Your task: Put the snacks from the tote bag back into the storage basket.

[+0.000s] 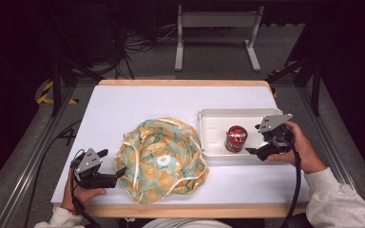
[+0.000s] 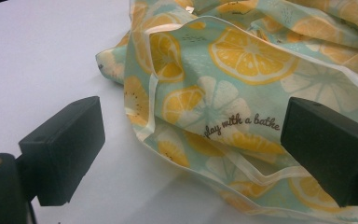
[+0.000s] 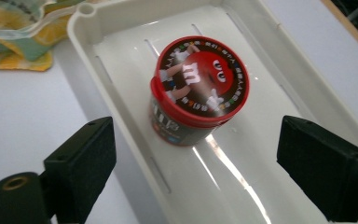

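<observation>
High view first: at the near left of the white table (image 1: 123, 102) the left claw (image 1: 115, 174) lies low, its jaws wide apart with nothing pinched, pointing at the left edge of a crumpled lemon-print cloth bag (image 1: 161, 159). The left gripper view shows the bag's pale piped hem (image 2: 151, 98) running between the two black jaws, the fabric near the right jaw but not pressed by it.

Further right stands a white tray (image 1: 209, 118), and in its near right part sits a round canister (image 1: 236, 138) with a red lid, upright and slightly tilted as seen from the right gripper view. The right claw (image 1: 255, 153) sits at the tray's near right corner, jaws standing wide and empty, the canister (image 3: 196, 91) ahead of them and untouched.

The step in hand looks like taking the canister so it can go into the bag. To do it well, the right claw should advance until the jaws flank the canister's body below the lid rim, level and centred, then close squarely so it doesn't skid on the slick tray. The left claw should pinch the hem and lift it to hold the mouth open.
</observation>
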`<action>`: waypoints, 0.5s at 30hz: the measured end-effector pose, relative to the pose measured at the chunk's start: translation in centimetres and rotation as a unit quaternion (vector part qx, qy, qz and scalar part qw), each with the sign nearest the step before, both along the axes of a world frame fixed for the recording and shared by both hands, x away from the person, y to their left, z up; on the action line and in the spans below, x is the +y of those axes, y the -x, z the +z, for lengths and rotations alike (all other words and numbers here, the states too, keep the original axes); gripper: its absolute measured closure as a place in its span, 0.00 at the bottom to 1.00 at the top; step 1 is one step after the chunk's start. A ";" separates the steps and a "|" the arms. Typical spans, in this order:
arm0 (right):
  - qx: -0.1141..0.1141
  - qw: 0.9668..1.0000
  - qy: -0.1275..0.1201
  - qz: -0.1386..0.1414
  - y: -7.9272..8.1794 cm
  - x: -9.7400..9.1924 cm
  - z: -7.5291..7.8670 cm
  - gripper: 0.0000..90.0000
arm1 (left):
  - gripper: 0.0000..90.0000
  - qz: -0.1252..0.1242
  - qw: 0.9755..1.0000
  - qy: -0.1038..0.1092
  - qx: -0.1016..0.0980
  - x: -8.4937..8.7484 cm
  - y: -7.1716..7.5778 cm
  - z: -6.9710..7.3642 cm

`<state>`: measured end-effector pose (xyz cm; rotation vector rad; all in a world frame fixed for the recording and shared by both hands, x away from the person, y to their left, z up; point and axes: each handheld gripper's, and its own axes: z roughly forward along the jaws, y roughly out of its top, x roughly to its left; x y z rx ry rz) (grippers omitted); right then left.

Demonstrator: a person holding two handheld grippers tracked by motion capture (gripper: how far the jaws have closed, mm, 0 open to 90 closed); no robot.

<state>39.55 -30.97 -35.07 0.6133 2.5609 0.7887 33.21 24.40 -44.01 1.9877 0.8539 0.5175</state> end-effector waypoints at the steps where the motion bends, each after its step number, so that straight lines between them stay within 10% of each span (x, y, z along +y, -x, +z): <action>1: -0.008 1.000 0.000 -0.004 0.3 -0.2 0.0 0.13 | 0.08 0.000 1.000 0.000 0.000 0.0 0.0 0.0; 15: -0.036 0.998 -0.032 -0.036 2.1 -1.5 -0.8 0.10 | 0.08 -0.002 1.000 -0.003 0.000 -0.1 0.0 0.0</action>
